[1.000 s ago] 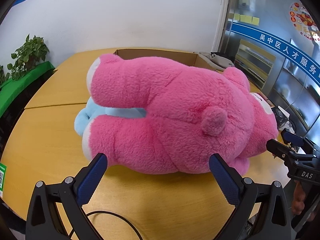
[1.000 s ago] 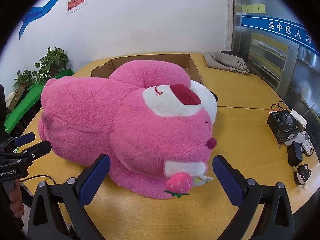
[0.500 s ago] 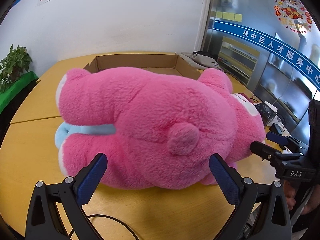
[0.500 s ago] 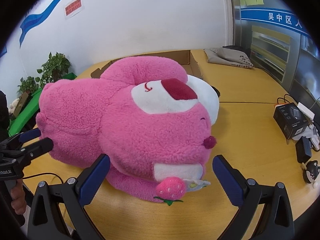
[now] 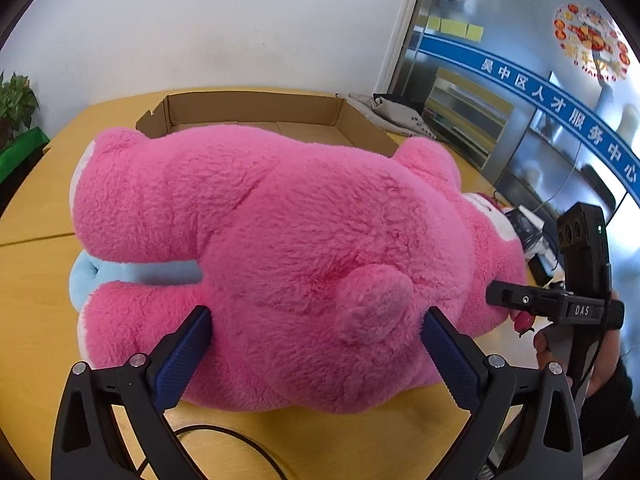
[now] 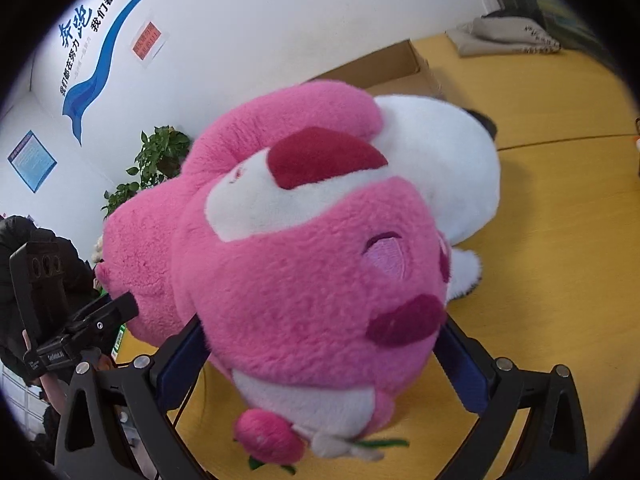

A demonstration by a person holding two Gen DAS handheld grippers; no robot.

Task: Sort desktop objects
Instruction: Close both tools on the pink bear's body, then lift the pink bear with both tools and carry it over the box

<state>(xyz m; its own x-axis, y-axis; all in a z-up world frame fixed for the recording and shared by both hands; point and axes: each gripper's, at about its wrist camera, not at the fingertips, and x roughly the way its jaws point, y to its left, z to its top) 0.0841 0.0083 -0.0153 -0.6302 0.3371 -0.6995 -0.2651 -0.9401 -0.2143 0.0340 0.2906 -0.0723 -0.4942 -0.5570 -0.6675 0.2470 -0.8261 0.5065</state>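
Left gripper (image 5: 316, 344) clamped on big fluffy pink plush bear (image 5: 280, 248) at the rump — right gripper (image 6: 320, 354) clamped on its head, above yellow wooden table (image 6: 560, 208).

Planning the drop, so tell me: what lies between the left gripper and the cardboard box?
Only the pink plush bear, seen in the left wrist view, separates the left gripper from the cardboard box.
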